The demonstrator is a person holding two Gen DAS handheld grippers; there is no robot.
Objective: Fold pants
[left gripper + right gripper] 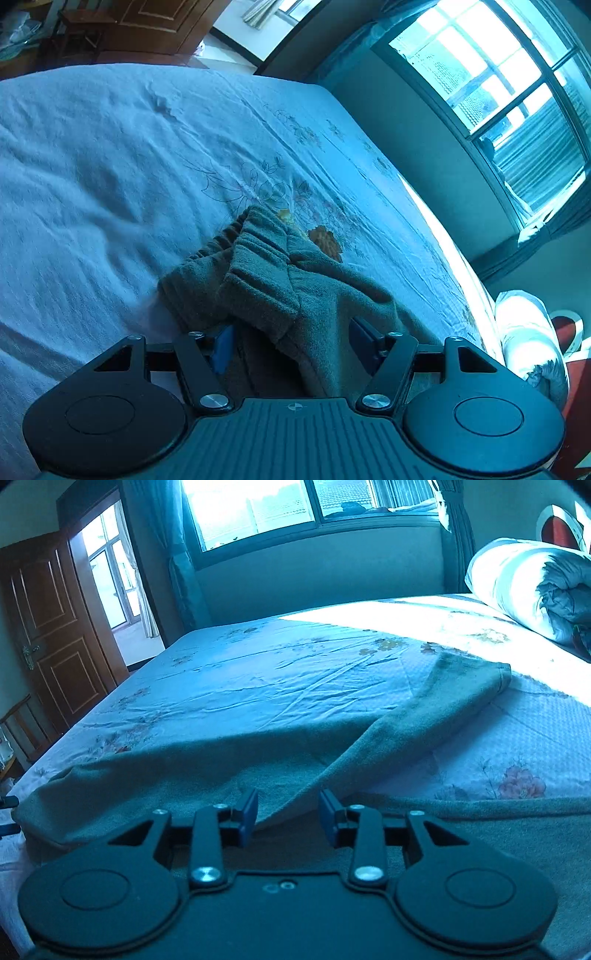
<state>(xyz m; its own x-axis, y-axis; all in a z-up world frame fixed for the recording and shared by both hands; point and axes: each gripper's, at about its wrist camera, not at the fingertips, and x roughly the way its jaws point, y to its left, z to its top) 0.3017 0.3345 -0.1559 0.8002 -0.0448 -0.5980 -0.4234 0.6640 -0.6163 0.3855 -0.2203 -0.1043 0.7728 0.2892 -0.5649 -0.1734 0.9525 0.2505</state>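
Grey-green fleece pants lie on the bed, waistband bunched and turned over in the left wrist view. My left gripper is open, its blue pads on either side of the waist cloth, which lies between them. In the right wrist view the pants spread flat, one leg running toward the pillow end. My right gripper is open, low over the cloth where the two legs part, pads apart and holding nothing.
The bed has a light flowered sheet. A rolled quilt lies at the head end; it also shows in the left wrist view. A window and wooden door lie beyond the bed.
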